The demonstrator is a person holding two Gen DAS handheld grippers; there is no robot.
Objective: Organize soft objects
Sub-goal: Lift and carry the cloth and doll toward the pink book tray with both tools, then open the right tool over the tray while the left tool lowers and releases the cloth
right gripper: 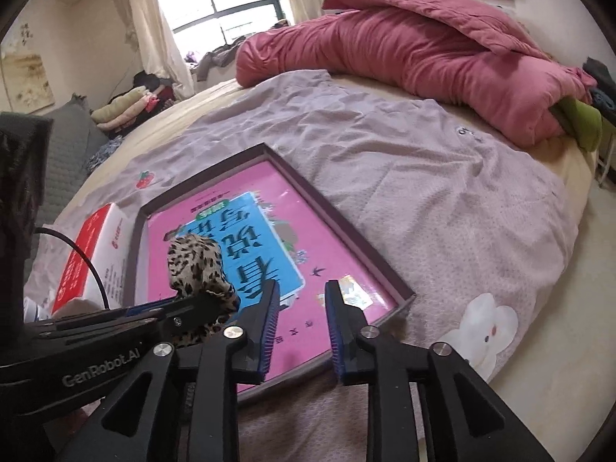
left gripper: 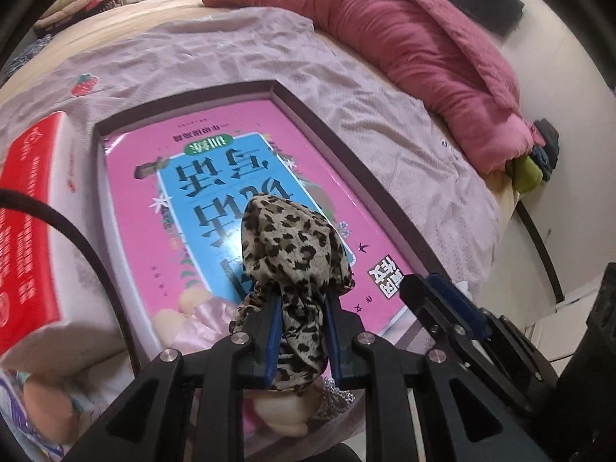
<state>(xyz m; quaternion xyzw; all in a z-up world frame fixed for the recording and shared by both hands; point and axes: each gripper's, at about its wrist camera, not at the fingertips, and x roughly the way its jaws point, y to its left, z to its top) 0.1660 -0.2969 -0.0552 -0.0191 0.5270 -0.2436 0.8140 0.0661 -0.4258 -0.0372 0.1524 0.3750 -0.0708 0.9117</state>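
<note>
A leopard-print cloth [left gripper: 292, 246] bunches up between the blue pads of my left gripper [left gripper: 302, 296], which is shut on it. It hangs just over a pink and blue book [left gripper: 134, 208] lying in a shallow dark-rimmed box [left gripper: 346, 131] on the bed. In the right wrist view the same cloth [right gripper: 196, 261] and left gripper [right gripper: 181, 300] show at the left. My right gripper [right gripper: 302, 288] is open over the box's near right corner [right gripper: 404, 292], with nothing between its fingers. It also appears at the right of the left wrist view, as the right gripper [left gripper: 427, 285].
A red and white carton [left gripper: 30, 211] stands left of the box, with a black cable [left gripper: 77, 238] across it. A lilac blanket [right gripper: 423, 192] covers the bed. A rolled pink quilt [right gripper: 423, 50] lies at the back. Cream plush things [left gripper: 281, 412] sit under my left gripper.
</note>
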